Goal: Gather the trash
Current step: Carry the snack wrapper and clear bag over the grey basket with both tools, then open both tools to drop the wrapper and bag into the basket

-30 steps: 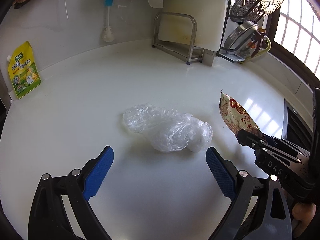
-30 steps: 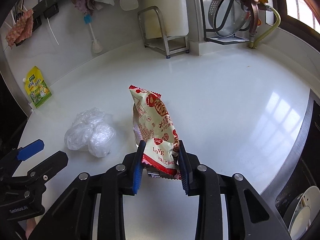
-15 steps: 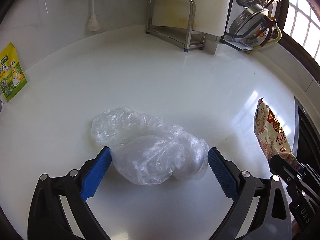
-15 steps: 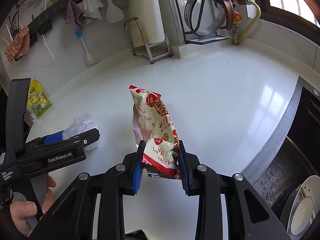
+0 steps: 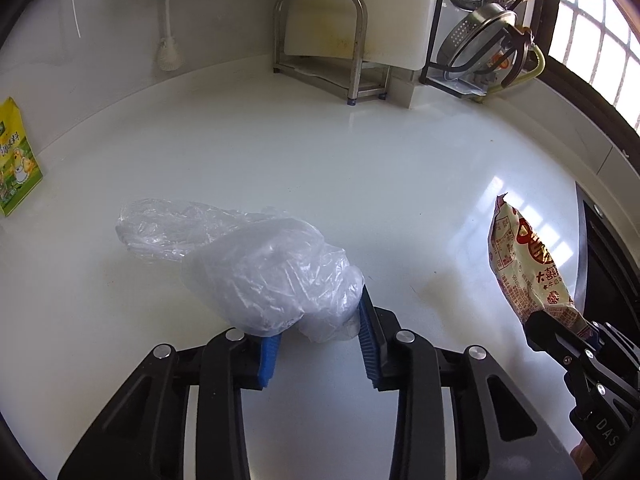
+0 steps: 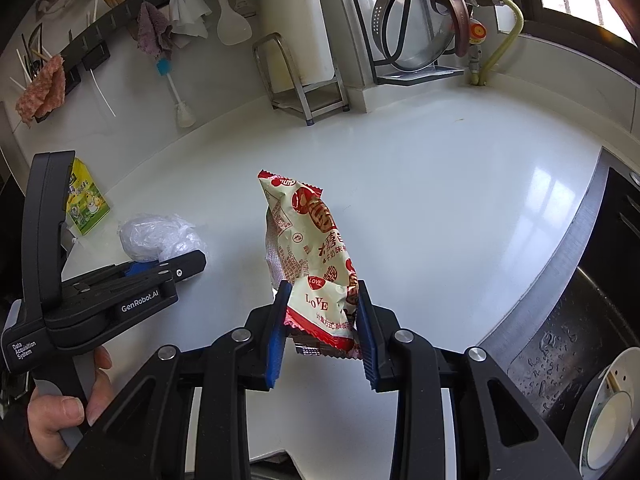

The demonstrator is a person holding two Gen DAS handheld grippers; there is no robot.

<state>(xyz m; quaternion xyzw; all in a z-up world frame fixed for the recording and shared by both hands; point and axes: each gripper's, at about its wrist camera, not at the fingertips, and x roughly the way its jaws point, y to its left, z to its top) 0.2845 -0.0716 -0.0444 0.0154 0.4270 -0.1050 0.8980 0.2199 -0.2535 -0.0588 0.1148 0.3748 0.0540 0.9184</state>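
Left tool: jaws have just been closing and now stand narrow, the blue pads pressing on the near end of the clear plastic bag, which bulges up between and above them.
Clear plastic bag: crumpled, lying on the white tabletop at the centre of the left wrist view; its far end trails toward the left of the frame, free of the pads. In the right wrist view it shows as a pale lump at middle left, just behind the left tool's tip.
Right tool: jaws narrow, clamped on the lower end of the snack wrapper.
Snack wrapper: red and cream, printed with "LOVE", standing upright out of the pads at the centre of the right wrist view, above the tabletop. In the left wrist view it appears at the right edge, held well apart from the bag.
Hand: lower left of the right wrist view, wrapped round the left tool's handle.
Yellow-green pouch: at the left edge, propped where the tabletop meets the wall.
Metal rack: upper centre, at the back of the tabletop, with a white board leaning in it.
Sink: lower right of the right wrist view, wet, with a white bowl inside.
Bottle brush: upper left, hanging against the wall.
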